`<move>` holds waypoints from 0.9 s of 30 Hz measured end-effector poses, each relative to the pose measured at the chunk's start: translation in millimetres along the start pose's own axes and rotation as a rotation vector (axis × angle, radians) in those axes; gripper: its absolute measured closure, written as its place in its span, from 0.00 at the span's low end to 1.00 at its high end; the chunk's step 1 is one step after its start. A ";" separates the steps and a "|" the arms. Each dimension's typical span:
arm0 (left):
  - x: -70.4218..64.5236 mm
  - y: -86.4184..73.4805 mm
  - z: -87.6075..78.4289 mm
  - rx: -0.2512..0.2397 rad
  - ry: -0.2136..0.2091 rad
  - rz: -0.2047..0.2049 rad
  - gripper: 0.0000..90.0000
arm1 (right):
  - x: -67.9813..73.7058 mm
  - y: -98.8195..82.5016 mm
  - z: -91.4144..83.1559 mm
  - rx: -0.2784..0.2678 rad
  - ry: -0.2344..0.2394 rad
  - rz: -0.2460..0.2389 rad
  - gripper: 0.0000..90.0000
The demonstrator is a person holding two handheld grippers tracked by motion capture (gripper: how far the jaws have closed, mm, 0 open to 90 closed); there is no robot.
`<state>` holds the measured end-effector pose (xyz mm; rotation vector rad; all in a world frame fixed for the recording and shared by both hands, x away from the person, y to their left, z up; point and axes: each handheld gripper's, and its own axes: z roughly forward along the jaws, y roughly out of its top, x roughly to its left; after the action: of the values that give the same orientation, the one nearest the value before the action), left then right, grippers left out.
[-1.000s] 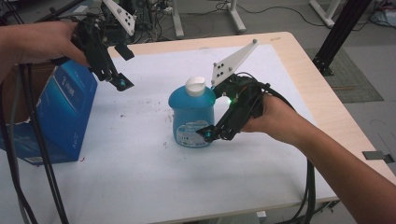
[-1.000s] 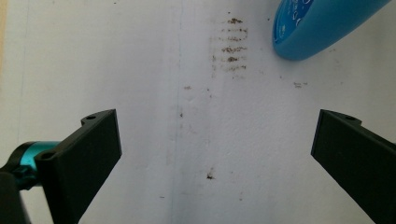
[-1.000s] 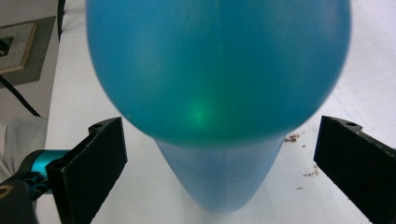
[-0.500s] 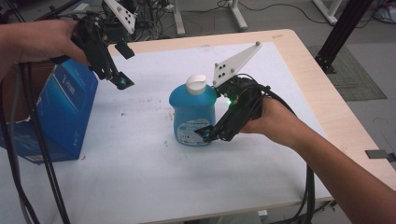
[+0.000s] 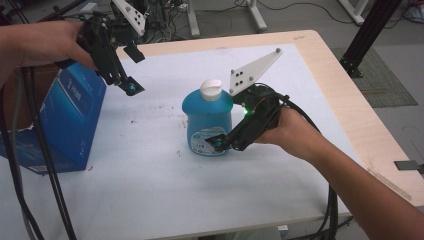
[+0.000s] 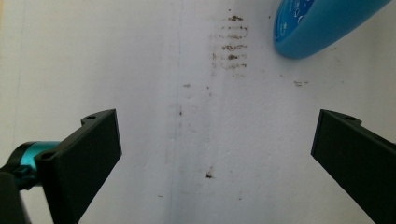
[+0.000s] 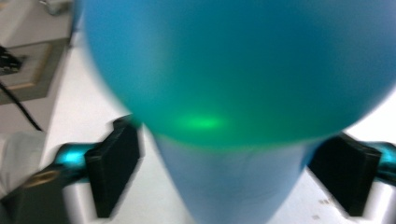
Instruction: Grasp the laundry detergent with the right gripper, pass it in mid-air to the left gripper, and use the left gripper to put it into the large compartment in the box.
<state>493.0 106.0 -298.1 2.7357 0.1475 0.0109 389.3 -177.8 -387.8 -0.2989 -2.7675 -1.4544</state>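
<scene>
- While the blue bottle (image 5: 209, 121) stands upright near the middle of the white table (image 5: 150, 185), the right gripper (image 5: 216, 145) reaches its lower body from the person's right, with the bottle between the jaws.
- Its jaws have just been closing; in the right gripper view the bottle (image 7: 233, 93) sits between both black jaws, but blur hides whether the pads press its sides.
- Left of the bottle and farther back, the left gripper (image 5: 131, 89) hangs above the table, jaws spread wide with nothing between them.
- In the left gripper view the bottle's base (image 6: 317, 25) lies beyond the jaws, well apart from them.
- Left of the bottle, a blue carton (image 5: 62, 122) stands at the table's edge.
</scene>
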 end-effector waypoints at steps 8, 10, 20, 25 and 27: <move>0.0 0.5 0.3 0.004 0.001 0.001 0.02 | -0.6 -1.4 0.0 -0.019 -0.012 0.004 0.22; 0.2 0.3 0.3 0.005 -0.001 0.003 0.02 | -0.3 -2.4 0.8 -0.027 -0.009 -0.008 0.26; 0.2 -0.9 0.7 0.003 -0.003 -0.002 0.02 | -0.7 -4.4 3.9 -0.062 -0.004 -0.019 0.36; -0.3 -1.4 0.9 0.001 -0.002 -0.001 0.02 | -1.3 -5.5 4.8 -0.084 0.004 -0.020 0.38; -0.5 -1.6 0.9 0.002 -0.003 -0.005 0.02 | -1.2 -5.9 5.2 -0.085 0.002 -0.019 0.39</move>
<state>492.4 107.1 -299.5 2.7369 0.1542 0.0058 390.0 -177.0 -395.7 -0.2717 -2.7188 -1.5787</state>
